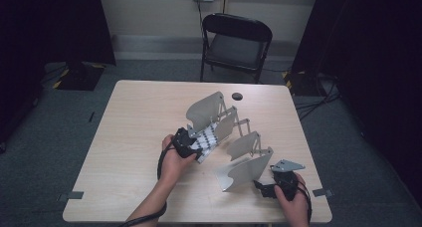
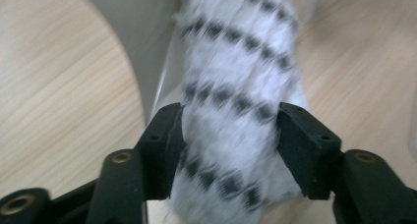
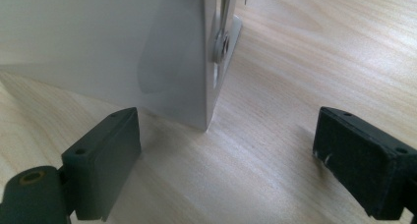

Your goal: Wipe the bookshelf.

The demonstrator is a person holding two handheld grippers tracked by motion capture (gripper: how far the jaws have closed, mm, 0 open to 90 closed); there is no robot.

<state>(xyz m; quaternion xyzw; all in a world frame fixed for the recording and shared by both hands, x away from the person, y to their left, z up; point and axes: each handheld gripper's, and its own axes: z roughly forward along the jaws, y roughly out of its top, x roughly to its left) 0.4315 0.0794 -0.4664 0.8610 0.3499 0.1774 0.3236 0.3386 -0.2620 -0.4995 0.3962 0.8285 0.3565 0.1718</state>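
The left tongs (image 2: 230, 135) are clamped on a rolled white cloth with black checks (image 2: 231, 86), which lies in the grey accordion-style rack (image 1: 226, 137) near the middle of the desk (image 1: 139, 112). The right tongs (image 3: 226, 155) stand released, their pads either side of the near corner of the rack's end plate (image 3: 123, 52), close to the desk's near right corner. To do the step well, the right tongs would best steady that plate while the left seats the cloth squarely between two plates. By count: one cloth, one rack, apparently four plates, though the high view is small.
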